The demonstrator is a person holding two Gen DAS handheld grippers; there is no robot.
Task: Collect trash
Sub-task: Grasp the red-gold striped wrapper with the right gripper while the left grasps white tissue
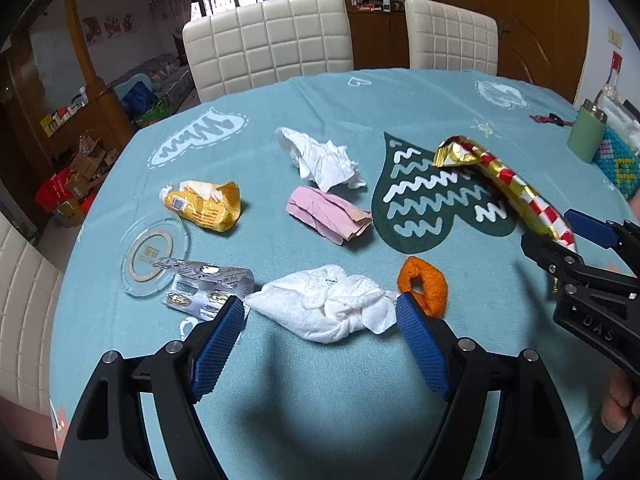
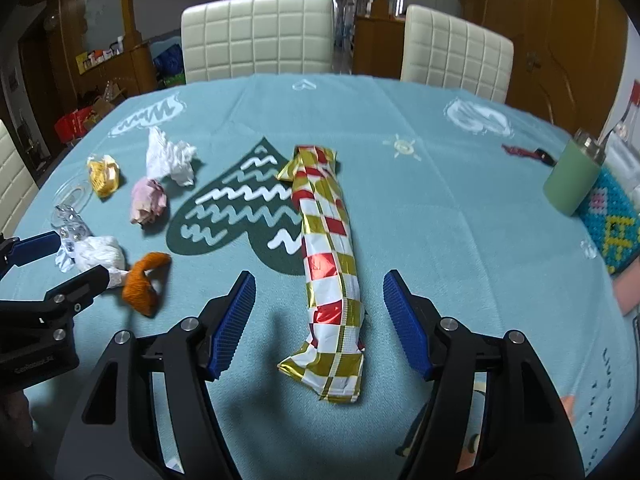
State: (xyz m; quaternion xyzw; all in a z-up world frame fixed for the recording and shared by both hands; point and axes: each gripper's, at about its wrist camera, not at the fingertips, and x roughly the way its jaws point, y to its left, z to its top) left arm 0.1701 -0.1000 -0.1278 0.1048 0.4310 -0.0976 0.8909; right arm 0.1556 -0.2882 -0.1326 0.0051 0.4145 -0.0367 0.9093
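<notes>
My left gripper (image 1: 320, 312) is open, its fingers on either side of a crumpled white tissue (image 1: 328, 306) on the blue tablecloth. My right gripper (image 2: 319, 292) is open around the near part of a long gold, red and white checked wrapper (image 2: 328, 248), which also shows in the left wrist view (image 1: 516, 192). Other trash lies around: an orange peel (image 1: 424, 284), a pink crumpled paper (image 1: 328, 216), a second white tissue (image 1: 320, 158), a yellow wrapper (image 1: 204, 204) and a silver pill blister pack (image 1: 208, 288).
A clear glass coaster (image 1: 154, 256) lies at the left. A green cup (image 2: 570, 180) and a beaded bag (image 2: 612, 228) stand at the right edge. Two white chairs (image 1: 268, 40) stand behind the round table (image 2: 460, 220).
</notes>
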